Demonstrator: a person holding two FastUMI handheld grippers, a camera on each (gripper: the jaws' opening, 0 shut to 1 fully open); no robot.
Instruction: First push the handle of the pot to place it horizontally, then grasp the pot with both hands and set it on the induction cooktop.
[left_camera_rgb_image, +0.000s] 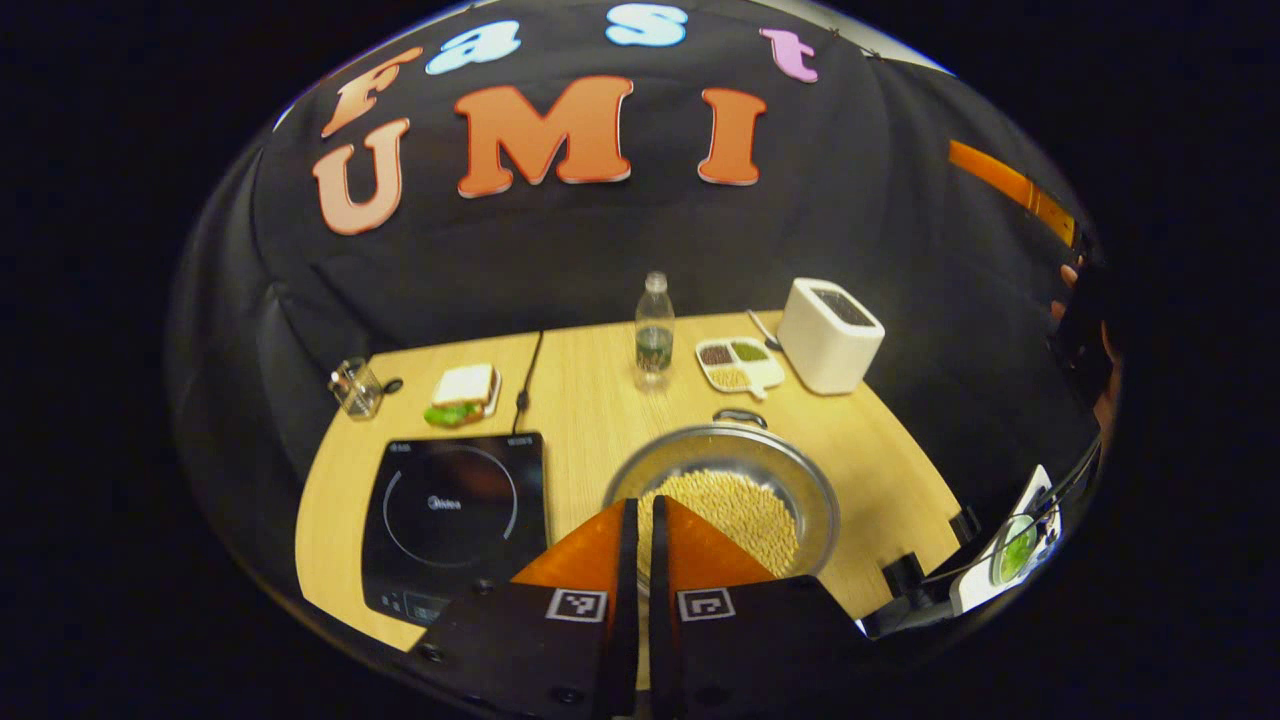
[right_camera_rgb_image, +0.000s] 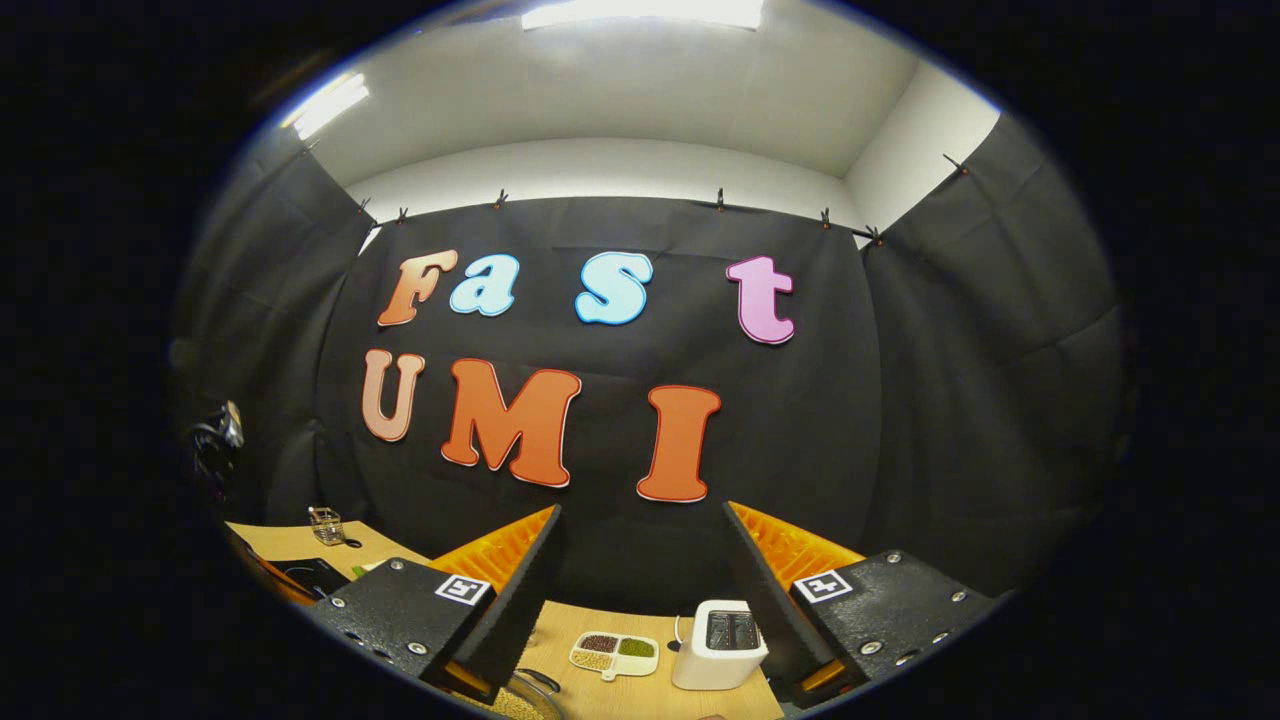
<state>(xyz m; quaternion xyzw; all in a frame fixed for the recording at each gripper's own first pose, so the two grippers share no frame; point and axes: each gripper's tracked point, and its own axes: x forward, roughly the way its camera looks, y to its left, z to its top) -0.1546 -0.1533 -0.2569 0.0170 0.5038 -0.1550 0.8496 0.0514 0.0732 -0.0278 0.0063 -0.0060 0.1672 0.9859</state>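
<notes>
Left tongs (left_camera_rgb_image: 640, 520) closed above pot (left_camera_rgb_image: 722, 497), cooktop (left_camera_rgb_image: 455, 520) beside.

In the left gripper view the left tongs (left_camera_rgb_image: 641, 520) cover the near rim of the pot (left_camera_rgb_image: 800, 490) and part of the beans inside, and the induction cooktop (left_camera_rgb_image: 450, 510) has its near right corner behind them, its panel markings too small to read. In the right gripper view the pot (right_camera_rgb_image: 525, 700) is cut off by the lower edge, with just a sliver of rim and handle showing. The bench (right_camera_rgb_image: 620, 690) there is largely hidden behind the right tongs (right_camera_rgb_image: 640, 530).
</notes>
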